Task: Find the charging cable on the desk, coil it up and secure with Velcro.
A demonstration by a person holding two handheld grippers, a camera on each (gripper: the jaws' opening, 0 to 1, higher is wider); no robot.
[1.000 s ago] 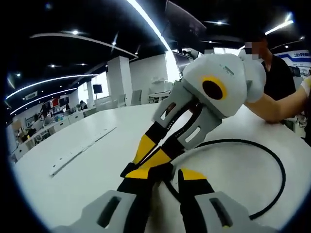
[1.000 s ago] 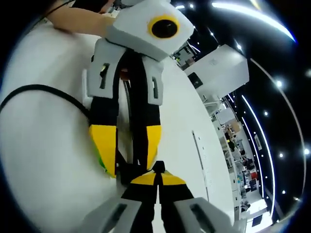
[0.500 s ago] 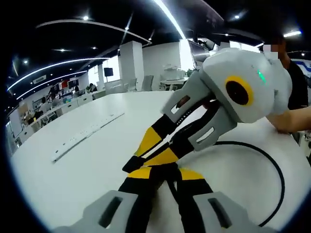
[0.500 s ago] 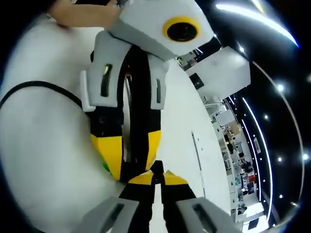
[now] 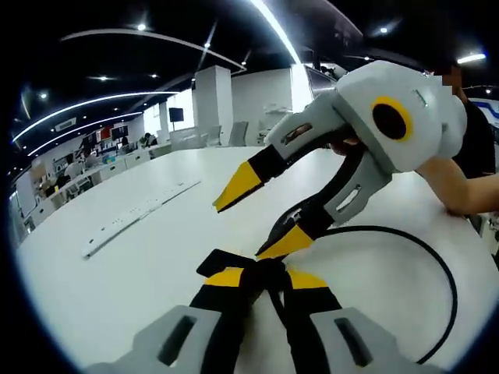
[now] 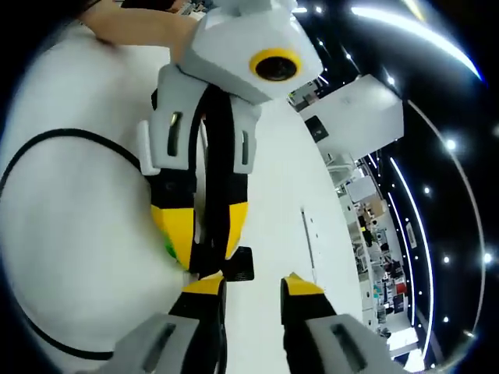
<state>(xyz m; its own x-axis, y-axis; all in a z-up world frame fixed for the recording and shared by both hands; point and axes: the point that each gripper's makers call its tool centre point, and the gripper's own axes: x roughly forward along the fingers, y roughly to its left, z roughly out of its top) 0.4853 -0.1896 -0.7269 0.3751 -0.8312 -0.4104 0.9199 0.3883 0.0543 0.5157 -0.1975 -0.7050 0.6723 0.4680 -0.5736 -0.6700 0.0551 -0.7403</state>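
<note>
My left gripper [image 5: 261,274] is clenched on the black cable [image 5: 437,269], which loops over the white desk [image 5: 156,257] to my right. My right gripper [image 6: 253,282] stands released just beside it. Far off I see an open-plan office with ceiling strip lights [image 5: 273,27].

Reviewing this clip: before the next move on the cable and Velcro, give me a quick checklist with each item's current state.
1. left gripper shut on the charging cable: ok.
2. right gripper open, ready to re-grip: ok.
3. Velcro strap free end showing beside the left gripper: ok.
4. Strap wrapped and fastened: not ok.
5. Cable fully coiled: not ok, a wide loop lies on the desk.
6. Strap's Velcro side facing correctly: cannot tell.
</note>
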